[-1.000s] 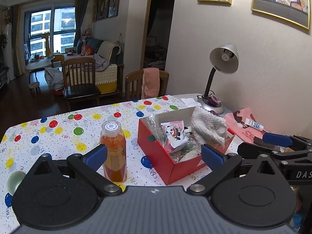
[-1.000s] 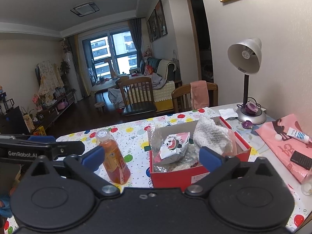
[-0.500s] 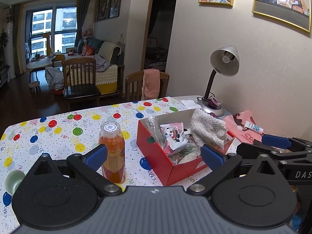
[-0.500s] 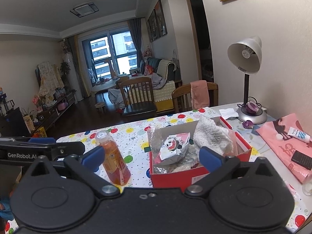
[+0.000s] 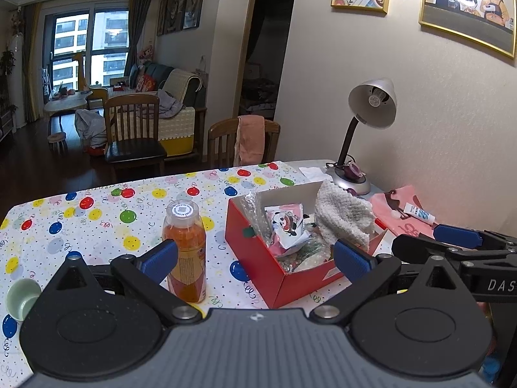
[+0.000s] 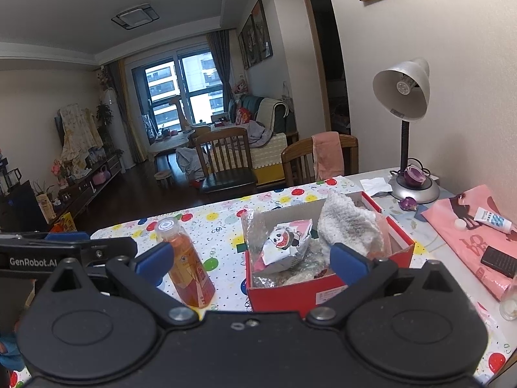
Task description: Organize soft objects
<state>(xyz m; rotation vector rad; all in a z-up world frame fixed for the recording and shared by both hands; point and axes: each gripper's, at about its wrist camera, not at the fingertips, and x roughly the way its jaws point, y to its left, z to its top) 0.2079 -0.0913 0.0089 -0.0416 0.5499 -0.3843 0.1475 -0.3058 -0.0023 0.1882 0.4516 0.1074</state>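
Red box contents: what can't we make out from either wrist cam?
- Red box bottom layer: both views, covered by the panda packet, white cloth and crinkled plastic.
- Box's near side: left wrist, right finger blocks it.
- Orange bottle label text: too small.

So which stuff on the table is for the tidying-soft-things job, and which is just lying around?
For the job:
red box
white fluffy cloth, in the box
panda packet, in the box
crinkly clear bags, in the box

Just lying around:
orange drink bottle
desk lamp
pink bag
small tube, on the pink bag
green cup
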